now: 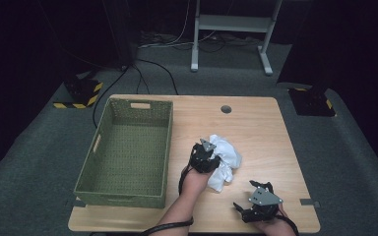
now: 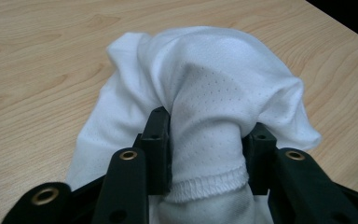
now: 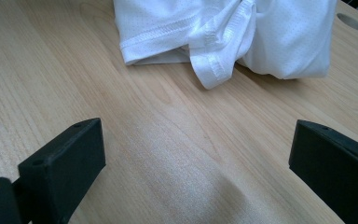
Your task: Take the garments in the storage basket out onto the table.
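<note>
One white garment (image 1: 224,162) lies bunched on the table (image 1: 256,123), right of the green basket (image 1: 128,152). The left gripper (image 2: 207,140) clamps a fold of it; the right gripper (image 3: 196,163) rests spread and empty nearby. Grasp step in hand; the next move likely calls for lifting toward the basket.

1. White mesh garment (image 1: 225,160), crumpled in a heap on the wooden table's right half, well apart from the green basket.
2. A hemmed fold (image 2: 209,135) bunches upward; another hemmed edge (image 3: 214,60) lies flat.
</note>
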The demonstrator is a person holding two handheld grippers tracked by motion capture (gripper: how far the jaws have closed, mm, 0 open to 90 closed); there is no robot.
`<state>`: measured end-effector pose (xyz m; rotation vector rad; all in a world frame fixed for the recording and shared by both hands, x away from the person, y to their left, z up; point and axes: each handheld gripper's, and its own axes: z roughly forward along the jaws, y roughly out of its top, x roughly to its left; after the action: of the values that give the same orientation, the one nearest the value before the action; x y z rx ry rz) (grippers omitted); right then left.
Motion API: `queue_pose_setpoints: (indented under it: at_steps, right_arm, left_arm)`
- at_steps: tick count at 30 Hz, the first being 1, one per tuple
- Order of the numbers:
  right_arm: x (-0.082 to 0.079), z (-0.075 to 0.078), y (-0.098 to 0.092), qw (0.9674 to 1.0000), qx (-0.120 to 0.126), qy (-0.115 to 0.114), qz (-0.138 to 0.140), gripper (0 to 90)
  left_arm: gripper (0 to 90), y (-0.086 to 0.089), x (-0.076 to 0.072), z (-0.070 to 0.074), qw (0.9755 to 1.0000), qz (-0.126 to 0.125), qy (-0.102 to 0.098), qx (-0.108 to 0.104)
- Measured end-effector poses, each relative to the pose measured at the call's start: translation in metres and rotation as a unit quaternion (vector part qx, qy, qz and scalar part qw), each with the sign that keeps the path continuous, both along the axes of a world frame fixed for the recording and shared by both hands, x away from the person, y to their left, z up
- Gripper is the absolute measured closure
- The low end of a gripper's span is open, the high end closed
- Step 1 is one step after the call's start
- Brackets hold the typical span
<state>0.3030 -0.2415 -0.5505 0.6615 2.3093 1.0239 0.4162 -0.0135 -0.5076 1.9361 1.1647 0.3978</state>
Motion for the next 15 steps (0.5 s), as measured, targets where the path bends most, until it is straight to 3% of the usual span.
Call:
queue_pose_setpoints:
  at_steps: [6,15]
  right_arm:
    - [-0.0002,-0.0001,0.0002,1.0000,0.000,0.000,0.000,3.1]
    - [-0.0004,-0.0002,0.0006,1.0000,-0.004,-0.002,0.002,3.1]
  left_arm:
    - [55.8,-0.0009,0.0012,-0.0013,1.0000,-0.002,0.003,0.000]
    - [36.8,0.0007,0.0020,-0.0004,0.9999,-0.003,0.012,-0.007]
